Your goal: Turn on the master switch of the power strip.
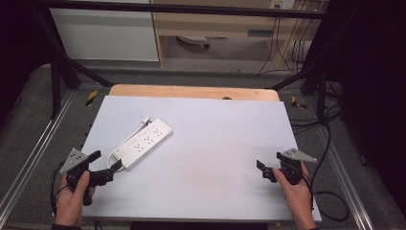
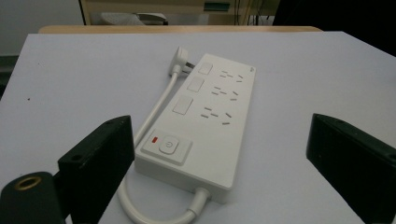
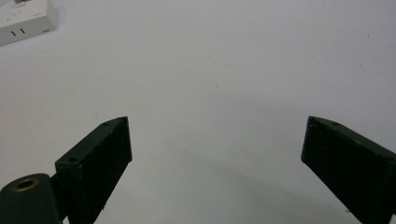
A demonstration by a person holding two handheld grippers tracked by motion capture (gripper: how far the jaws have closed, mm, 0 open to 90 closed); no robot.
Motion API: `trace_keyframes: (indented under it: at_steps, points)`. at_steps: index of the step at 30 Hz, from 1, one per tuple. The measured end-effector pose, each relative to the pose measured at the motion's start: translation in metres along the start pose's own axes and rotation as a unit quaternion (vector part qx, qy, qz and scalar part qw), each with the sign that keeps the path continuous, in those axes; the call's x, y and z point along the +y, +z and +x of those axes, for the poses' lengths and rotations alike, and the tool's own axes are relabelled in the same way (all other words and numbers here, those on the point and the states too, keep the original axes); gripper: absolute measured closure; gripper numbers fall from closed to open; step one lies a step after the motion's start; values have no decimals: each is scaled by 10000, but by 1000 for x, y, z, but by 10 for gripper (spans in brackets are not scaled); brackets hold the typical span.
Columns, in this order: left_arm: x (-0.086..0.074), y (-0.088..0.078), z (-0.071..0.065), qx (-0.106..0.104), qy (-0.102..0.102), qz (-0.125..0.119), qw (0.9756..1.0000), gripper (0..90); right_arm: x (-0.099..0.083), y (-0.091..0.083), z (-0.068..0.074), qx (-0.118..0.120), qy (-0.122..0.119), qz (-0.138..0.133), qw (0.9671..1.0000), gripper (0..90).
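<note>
Each black gripper (image 1: 106,165) (image 1: 270,166) has blocky jaws, a grey three-cornered top plate and a trailing black cable

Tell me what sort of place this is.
Probably a lab or workshop recording station: a white-topped table inside a black metal frame, cables trailing down by a wooden desk behind, and a power strip laid out as a test object.

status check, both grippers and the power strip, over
Left gripper open, jaws just short of the power strip. Right gripper open, empty, far side. Strip flat on the table, cord alongside. Nothing between.
</note>
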State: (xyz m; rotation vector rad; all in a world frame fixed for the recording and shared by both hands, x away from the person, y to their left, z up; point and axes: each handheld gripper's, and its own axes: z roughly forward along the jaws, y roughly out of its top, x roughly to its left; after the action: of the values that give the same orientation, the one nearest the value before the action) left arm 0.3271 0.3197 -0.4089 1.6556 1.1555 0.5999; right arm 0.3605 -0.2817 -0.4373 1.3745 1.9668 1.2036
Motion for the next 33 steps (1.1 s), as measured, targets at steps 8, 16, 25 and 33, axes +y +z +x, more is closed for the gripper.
trace_keyframes:
  at_steps: [8, 16, 25, 33]
  points:
    - [1, 0, -1, -12, 26, -48, 10000, 78, 1, 1, 5, 133, -129, -26, 9998, 98]
    - [2, -1, -2, -37, -24, -87, 10000, 77, 3, 2, 8, 17, -170, -172, 9997, 58]
    - [6, -4, -5, 17, -3, -281, 9996, 84, 5, 1, 8, 27, -163, -134, 9998, 46]
    - [9, -5, -8, -5, 30, -419, 9991, 83, 5, 1, 9, 52, -176, -139, 9997, 40]
